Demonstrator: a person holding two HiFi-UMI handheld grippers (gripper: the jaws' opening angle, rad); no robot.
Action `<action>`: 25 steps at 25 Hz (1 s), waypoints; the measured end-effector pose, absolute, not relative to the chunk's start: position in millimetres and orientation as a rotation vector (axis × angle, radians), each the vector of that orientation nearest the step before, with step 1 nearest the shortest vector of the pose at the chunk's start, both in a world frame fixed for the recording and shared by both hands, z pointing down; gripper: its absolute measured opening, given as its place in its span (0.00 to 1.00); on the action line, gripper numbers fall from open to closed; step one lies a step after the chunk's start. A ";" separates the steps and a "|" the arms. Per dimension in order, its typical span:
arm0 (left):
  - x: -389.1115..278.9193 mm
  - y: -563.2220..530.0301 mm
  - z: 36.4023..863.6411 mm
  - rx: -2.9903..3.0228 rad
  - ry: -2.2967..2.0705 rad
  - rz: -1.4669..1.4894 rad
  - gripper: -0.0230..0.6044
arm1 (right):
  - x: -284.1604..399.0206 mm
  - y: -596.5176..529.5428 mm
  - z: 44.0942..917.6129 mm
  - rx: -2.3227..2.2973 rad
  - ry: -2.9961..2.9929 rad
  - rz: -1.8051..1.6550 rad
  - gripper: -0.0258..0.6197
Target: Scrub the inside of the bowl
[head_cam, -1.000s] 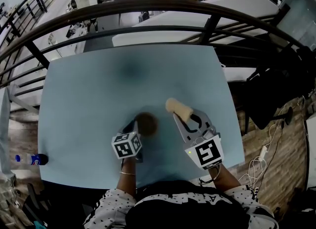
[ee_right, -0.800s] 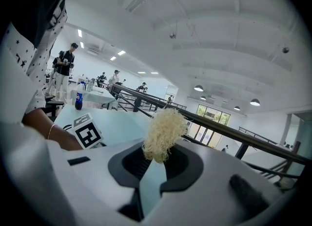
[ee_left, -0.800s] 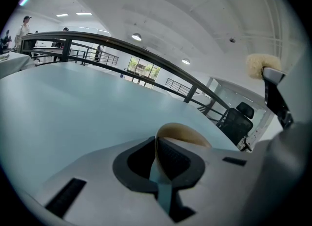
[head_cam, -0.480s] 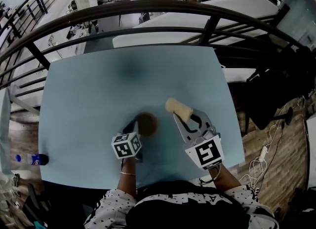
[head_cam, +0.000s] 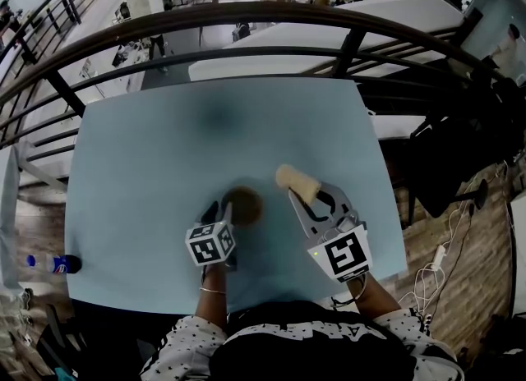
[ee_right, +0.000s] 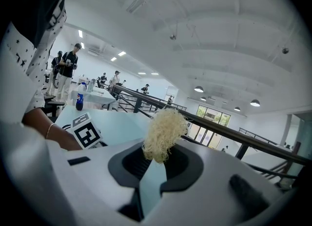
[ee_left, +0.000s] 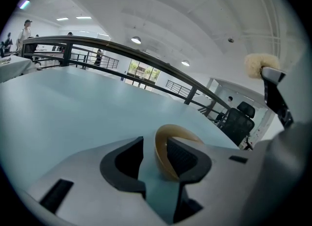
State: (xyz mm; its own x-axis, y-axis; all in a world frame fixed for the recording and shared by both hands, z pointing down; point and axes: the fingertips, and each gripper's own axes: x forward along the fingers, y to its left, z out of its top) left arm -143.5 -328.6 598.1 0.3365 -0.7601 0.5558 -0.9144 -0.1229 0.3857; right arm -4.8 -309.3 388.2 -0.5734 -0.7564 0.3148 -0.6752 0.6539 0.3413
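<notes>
**A:** Left gripper (head_cam: 222, 212)?

**B:** Opening at this moment, astride the near wall of the brown bowl (head_cam: 246, 204). One pad inside the rim, the other outside. No squeeze on the wall.

**A:** Same in the left gripper view?

**B:** Yes. Left gripper (ee_left: 155, 153) set over the bowl (ee_left: 178, 130), with a strip of bare table between the wall and the outer pad.

**A:** And the bowl itself?

**B:** Upright on the pale blue table (head_cam: 156, 149), in the near middle, close to the person's body.

**A:** Right gripper (head_cam: 306, 199)?

**B:** Pressed together on a pale, fibrous scrubber (head_cam: 297, 181). Just right of the bowl, not touching it.

**A:** Clear in the right gripper view?

**B:** Plain enough. Right gripper (ee_right: 155, 160) pinching the lower end of the scrubber (ee_right: 165, 131), with the frayed tuft sticking up past the pads. Off to the left there, the left gripper's marker cube (ee_right: 87, 133).

**A:** Anything else around?

**B:** A dark railing (head_cam: 271, 11) curving beyond the far edge of the table. A bottle (head_cam: 54, 264) with a blue label, low at the left, off the table.
</notes>
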 end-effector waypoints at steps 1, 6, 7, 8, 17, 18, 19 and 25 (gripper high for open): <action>-144.6 -328.6 596.4 1.924 -1.475 0.288 0.26 | -4.8 -309.1 387.8 1.123 -2.441 -0.255 0.13; -151.7 -327.6 588.2 1.919 -1.510 0.271 0.27 | -7.9 -307.5 385.3 1.117 -2.452 -0.264 0.13; -152.5 -327.5 586.7 1.919 -1.516 0.268 0.27 | -8.2 -307.2 384.8 1.115 -2.454 -0.266 0.13; -153.4 -327.2 585.3 1.919 -1.523 0.266 0.27 | -8.4 -306.6 384.4 1.113 -2.456 -0.268 0.13; -159.8 -322.3 569.1 1.919 -1.570 0.252 0.26 | -7.2 -302.5 378.9 1.114 -2.487 -0.268 0.13; -159.6 -322.2 566.4 1.925 -1.577 0.253 0.25 | -6.4 -302.2 378.1 1.116 -2.490 -0.268 0.13; -159.6 -322.2 563.5 1.931 -1.584 0.254 0.23 | -5.6 -301.8 377.5 1.118 -2.493 -0.268 0.13; -154.7 -321.4 544.8 1.977 -1.613 0.254 0.12 | 0.1 -299.6 374.4 1.131 -2.505 -0.265 0.13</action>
State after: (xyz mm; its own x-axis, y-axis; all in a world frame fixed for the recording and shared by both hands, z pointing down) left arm -154.7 -321.4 544.8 0.2544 -0.8373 0.4840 -0.9456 -0.1104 0.3061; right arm 0.1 -299.6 374.4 -0.6052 -0.7522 0.2606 -0.6810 0.6587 0.3200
